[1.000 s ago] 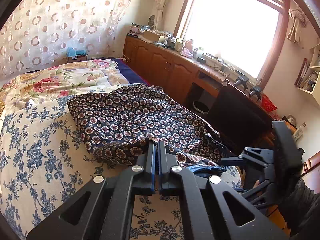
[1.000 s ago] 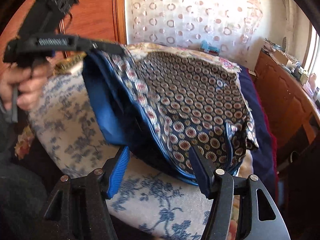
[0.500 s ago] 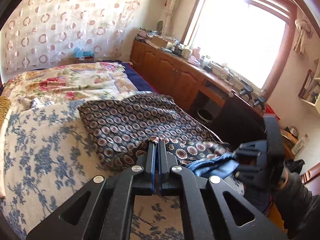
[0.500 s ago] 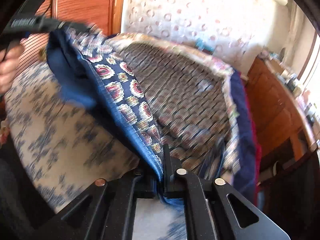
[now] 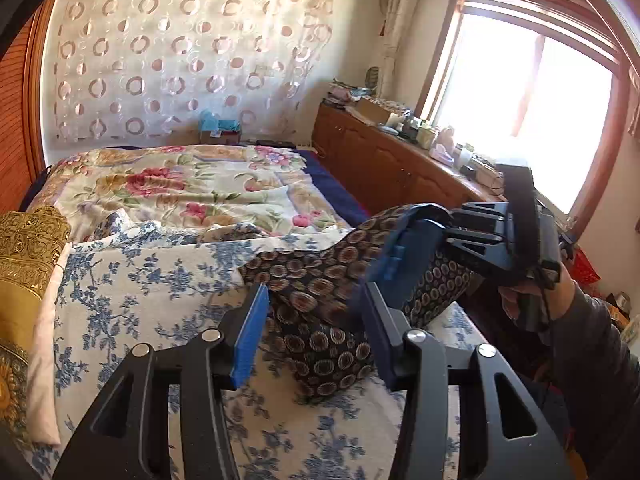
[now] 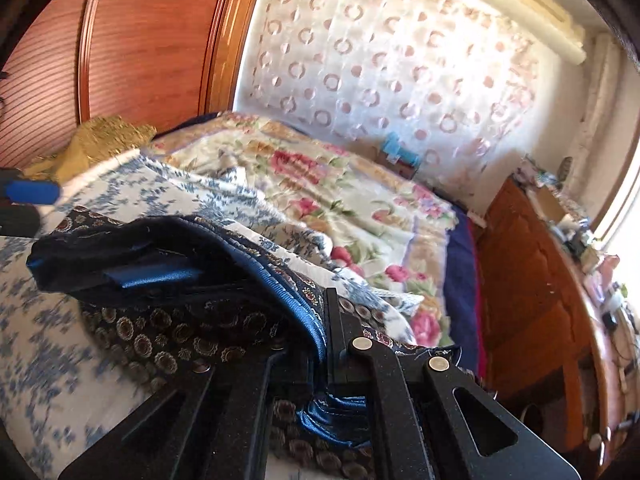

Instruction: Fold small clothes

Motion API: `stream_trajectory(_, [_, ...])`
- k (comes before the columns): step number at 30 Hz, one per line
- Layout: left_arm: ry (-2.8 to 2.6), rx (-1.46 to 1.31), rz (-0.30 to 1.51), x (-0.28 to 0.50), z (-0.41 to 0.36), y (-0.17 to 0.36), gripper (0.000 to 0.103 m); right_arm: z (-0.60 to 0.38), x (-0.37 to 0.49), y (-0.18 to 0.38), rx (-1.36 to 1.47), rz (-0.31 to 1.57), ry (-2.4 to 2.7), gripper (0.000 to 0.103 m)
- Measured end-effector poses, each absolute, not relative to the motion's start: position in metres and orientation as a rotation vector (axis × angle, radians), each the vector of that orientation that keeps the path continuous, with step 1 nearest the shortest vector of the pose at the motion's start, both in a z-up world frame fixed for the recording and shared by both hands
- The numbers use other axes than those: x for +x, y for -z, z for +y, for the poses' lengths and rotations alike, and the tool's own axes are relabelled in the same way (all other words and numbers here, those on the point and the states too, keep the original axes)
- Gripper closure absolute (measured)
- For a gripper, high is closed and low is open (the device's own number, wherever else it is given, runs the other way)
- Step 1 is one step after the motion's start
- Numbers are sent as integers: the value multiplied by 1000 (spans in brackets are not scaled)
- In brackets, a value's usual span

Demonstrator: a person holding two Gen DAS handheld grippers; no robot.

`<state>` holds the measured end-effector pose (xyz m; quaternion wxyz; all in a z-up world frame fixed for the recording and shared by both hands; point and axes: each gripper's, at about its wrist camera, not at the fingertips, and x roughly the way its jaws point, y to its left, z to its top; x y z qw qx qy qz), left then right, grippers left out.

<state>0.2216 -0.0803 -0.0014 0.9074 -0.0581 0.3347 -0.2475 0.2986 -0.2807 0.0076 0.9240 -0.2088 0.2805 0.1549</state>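
Observation:
A dark navy garment (image 5: 320,288) with round medallion print and blue lining lies bunched on the blue-flowered sheet (image 5: 140,300). My left gripper (image 5: 312,332) is opening, its blue pads standing apart on either side of the cloth's near fold without pressing it. My right gripper (image 5: 404,240), held in a hand at the right, lifts one side of the garment off the bed. In the right wrist view, that gripper (image 6: 322,320) is shut on the garment's (image 6: 168,332) blue-trimmed edge, and the lining is turned up over the printed side.
A flowered quilt (image 5: 180,184) covers the far half of the bed. A gold cushion (image 5: 28,248) sits at the left. A long wooden cabinet (image 5: 380,160) crowded with small items runs under the window on the right, past the bed's edge. A wooden panel (image 6: 140,40) stands behind the bed.
My left gripper let go of the garment's near edge and opened. My right gripper closed on the blue-trimmed edge and carried it up and across, turning that side over.

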Motion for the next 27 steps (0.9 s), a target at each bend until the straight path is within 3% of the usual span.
stream_trajectory(2, [508,-113,715,231,-78,9,48,-282,318,1,-411,604,-319,96])
stream_trajectory(4, [492,-101,745,242,-77,20,47,-279,336,-1,-384,631,-306,64])
stream_trajectory(7, [491,-85,795,253,-83,39,47,-293,339,-22,-288,586,-291,46])
stream_trajectory(16, [460,-63,924,287,-99,80,47,-342,305,-18,-182,628,-216,35])
stream_trajectory(27, [471,-109,974,306,-115,95,47,-394,337,22,-17,811,-237,34])
